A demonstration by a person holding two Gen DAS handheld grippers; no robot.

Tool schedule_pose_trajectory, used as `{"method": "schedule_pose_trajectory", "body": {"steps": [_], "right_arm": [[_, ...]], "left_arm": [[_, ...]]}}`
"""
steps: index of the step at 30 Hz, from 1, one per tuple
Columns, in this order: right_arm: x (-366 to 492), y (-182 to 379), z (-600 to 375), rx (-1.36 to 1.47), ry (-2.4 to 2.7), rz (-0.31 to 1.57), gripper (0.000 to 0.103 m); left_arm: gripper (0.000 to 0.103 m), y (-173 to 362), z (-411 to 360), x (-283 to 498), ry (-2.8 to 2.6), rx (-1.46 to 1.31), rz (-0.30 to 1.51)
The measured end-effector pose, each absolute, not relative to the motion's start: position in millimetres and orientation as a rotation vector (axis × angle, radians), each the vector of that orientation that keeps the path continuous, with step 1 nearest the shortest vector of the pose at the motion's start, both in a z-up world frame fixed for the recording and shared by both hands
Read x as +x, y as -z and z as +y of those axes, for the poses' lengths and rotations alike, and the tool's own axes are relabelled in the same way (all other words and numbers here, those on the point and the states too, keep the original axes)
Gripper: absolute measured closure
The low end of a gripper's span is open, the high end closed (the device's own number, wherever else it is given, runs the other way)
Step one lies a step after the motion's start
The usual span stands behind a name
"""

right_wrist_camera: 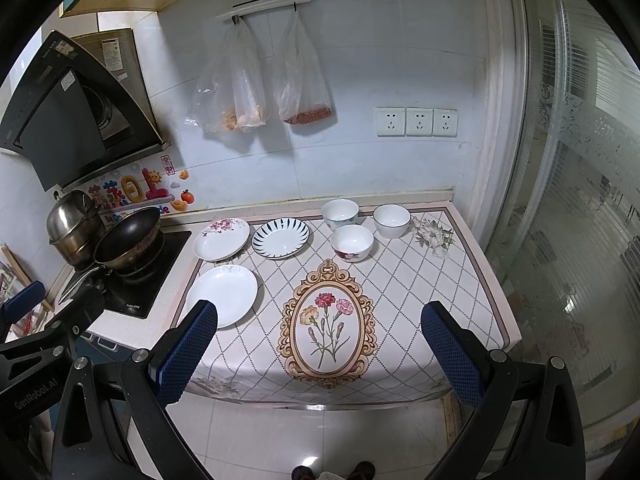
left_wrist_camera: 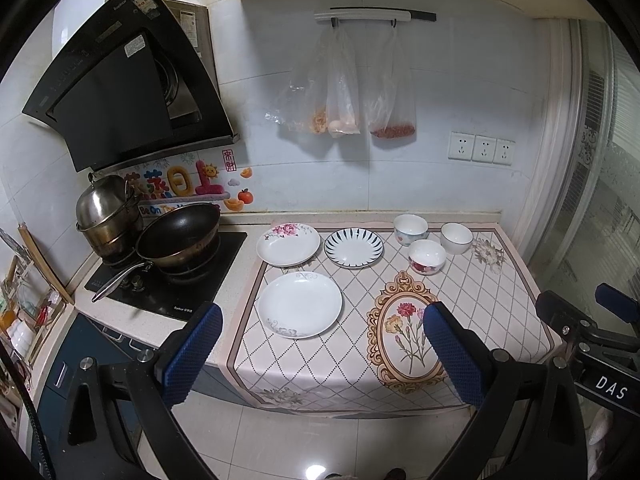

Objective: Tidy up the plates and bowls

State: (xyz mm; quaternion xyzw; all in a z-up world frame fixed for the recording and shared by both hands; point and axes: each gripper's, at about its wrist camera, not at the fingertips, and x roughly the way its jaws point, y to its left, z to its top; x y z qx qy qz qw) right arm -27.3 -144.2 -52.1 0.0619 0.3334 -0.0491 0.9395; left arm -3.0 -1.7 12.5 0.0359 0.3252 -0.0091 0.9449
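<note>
left gripper (left_wrist_camera: 322, 354): mine, jaws spread wide, nothing between them, held off the near edge of the tabletop (left_wrist_camera: 500, 304), bottom of frame.
right gripper (right_wrist_camera: 318, 356): same, jaws released and empty, low centre of the right view, over the floor edge.
plates: three, all left of centre. plain white plate (left_wrist_camera: 300, 304) nearest me; pink-flower plate (left_wrist_camera: 288, 243) behind it; blue-striped plate (left_wrist_camera: 353, 247) just beside that one, to its right. None stacked.
bowls: three, upper right of the cloth, close cluster. blue-pattern bowl (left_wrist_camera: 411, 229) at back left, plain white bowl (left_wrist_camera: 456, 238) at back right, red-flower bowl (left_wrist_camera: 427, 256) in front, between them. Touching or not, can't tell.
stove side: wok (left_wrist_camera: 178, 236) and steel pot (left_wrist_camera: 106, 210) on the hob, left of frame, well apart from the dishes.
step: looks like the start, nothing gathered yet, both grippers clear of everything.
next move (my guess): left goes for a plate, likely the near white one; needs the jaws tipped to catch the thin rim, since it lies flat. Right takes a bowl by its wall and nests it in another.
risk: glazed rim slipping; bowls crowded, easy to knock a neighbour.
</note>
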Motion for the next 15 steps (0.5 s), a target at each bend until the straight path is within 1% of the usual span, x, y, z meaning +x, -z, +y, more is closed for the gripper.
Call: {"method": "schedule_pose_trajectory", "body": {"steps": [15], "right_arm": [[-25.5,51.9,-144.6,0.131,0.106,0.676,0.000]], "left_arm": [[0.000,-15.7,-2.9,2.3,0.031,0.074,0.663]]}}
